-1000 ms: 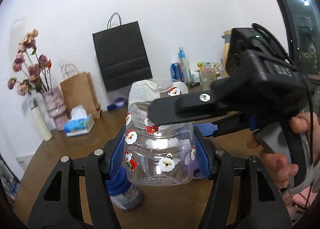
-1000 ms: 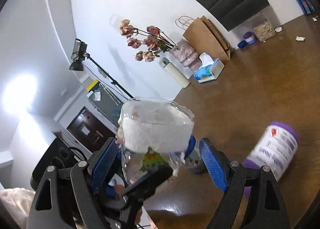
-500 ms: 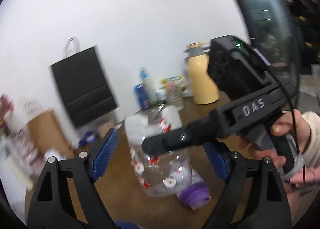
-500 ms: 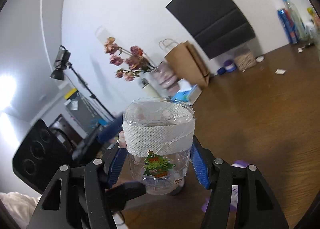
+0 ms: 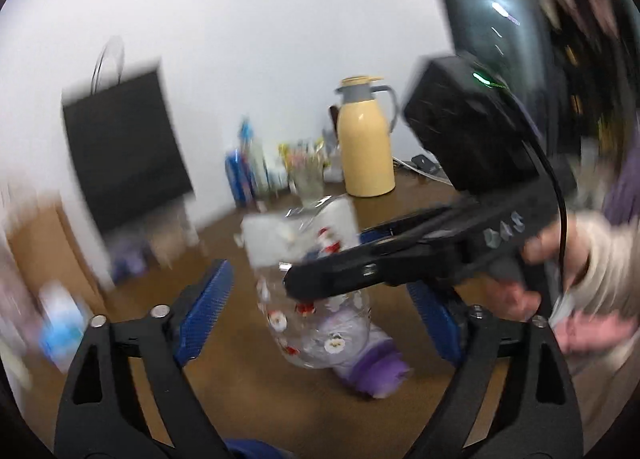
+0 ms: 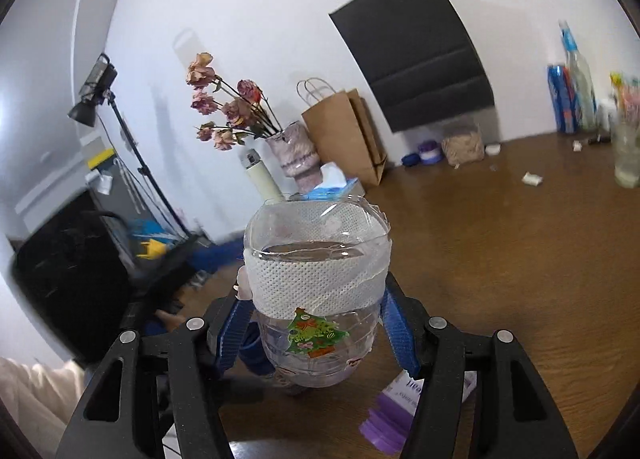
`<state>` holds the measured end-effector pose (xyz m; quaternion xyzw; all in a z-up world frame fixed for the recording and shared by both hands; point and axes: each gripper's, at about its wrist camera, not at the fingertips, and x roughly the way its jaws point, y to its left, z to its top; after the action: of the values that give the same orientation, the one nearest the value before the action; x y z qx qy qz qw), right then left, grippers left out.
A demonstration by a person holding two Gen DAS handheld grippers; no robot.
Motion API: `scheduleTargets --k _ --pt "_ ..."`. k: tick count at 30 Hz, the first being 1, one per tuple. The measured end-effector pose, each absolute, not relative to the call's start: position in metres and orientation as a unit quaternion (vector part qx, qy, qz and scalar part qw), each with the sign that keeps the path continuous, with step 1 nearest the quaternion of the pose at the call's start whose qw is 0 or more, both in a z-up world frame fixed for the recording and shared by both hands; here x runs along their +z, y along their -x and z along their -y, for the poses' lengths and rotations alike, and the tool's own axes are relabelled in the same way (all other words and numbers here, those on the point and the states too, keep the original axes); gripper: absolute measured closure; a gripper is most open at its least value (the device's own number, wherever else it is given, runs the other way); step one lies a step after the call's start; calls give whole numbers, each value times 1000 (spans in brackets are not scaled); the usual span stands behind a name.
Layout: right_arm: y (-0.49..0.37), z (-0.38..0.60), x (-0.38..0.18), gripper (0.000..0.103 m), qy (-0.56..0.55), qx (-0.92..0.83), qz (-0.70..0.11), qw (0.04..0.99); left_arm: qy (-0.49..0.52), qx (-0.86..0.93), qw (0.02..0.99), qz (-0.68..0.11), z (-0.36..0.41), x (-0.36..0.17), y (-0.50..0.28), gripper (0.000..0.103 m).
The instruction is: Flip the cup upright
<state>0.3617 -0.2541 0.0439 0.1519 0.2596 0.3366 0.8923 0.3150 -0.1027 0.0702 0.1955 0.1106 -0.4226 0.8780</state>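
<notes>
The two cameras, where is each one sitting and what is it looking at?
Left wrist: sits on the left gripper, open, facing the cup, yellow jug and right gripper; a hand shows.
Right wrist: sits on the right gripper, which clamps the cup, facing the flowers and brown bag.
Both show the cup, black bag and table.
</notes>
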Motion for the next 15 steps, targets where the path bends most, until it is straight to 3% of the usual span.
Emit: scheduleTargets --k 3,7,15 --pt "-364 250 47 37 -140 330 -260 896 -224 -451 853 -140 108 63 -332 7" --pt "-365 244 42 37 -128 327 -270 897 -170 -441 858 -199 102 50 -366 9" --pt "-333 237 40 37 -105 343 -268 894 -54 -467 859 -201 66 50 -309 7"
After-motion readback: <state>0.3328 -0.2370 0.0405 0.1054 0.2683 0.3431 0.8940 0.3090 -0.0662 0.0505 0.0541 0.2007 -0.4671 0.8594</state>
